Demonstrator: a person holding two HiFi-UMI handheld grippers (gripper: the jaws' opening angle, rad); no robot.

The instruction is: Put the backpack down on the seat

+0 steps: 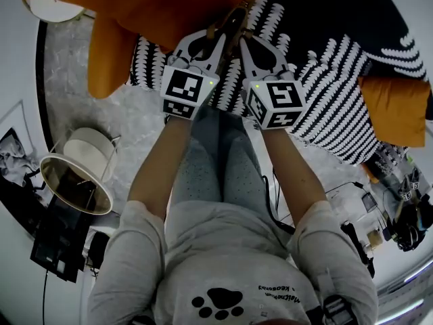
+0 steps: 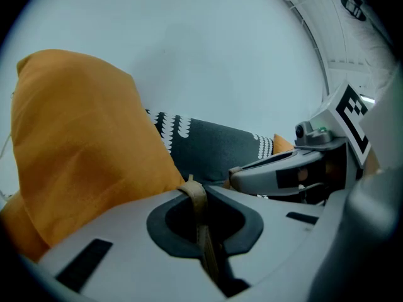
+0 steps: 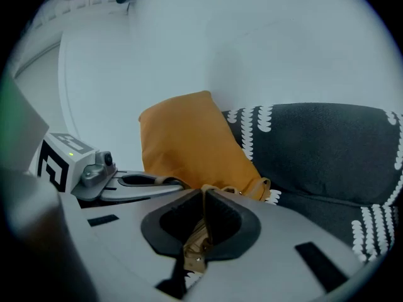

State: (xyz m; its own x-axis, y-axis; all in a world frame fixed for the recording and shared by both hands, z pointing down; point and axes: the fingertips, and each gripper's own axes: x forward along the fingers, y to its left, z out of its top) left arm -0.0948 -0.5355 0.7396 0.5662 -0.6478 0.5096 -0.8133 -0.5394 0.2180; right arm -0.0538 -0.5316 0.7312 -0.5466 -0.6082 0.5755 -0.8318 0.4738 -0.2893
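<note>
The orange backpack (image 1: pixel 155 9) hangs over the black seat with white pattern (image 1: pixel 331 80), at the top of the head view. My left gripper (image 1: pixel 220 42) and right gripper (image 1: pixel 245 46) are side by side at its tan straps (image 1: pixel 234 19). In the left gripper view my left gripper (image 2: pixel 200 200) is shut on a thin tan strap (image 2: pixel 196 197), with the orange backpack (image 2: pixel 82 150) bulging at the left. The right gripper (image 3: pixel 201 222) is shut on a tan strap end (image 3: pixel 196 247), with the backpack (image 3: pixel 189 140) just beyond its jaws. Whether the backpack rests on the seat is hidden.
An orange cushion (image 1: pixel 396 110) lies on the seat at the right. A round side table (image 1: pixel 74 185) and a white stool (image 1: pixel 91 147) stand on the marble floor at the left. Cables and equipment (image 1: pixel 399 208) sit at the right. A pale wall (image 3: pixel 252 43) rises behind the seat.
</note>
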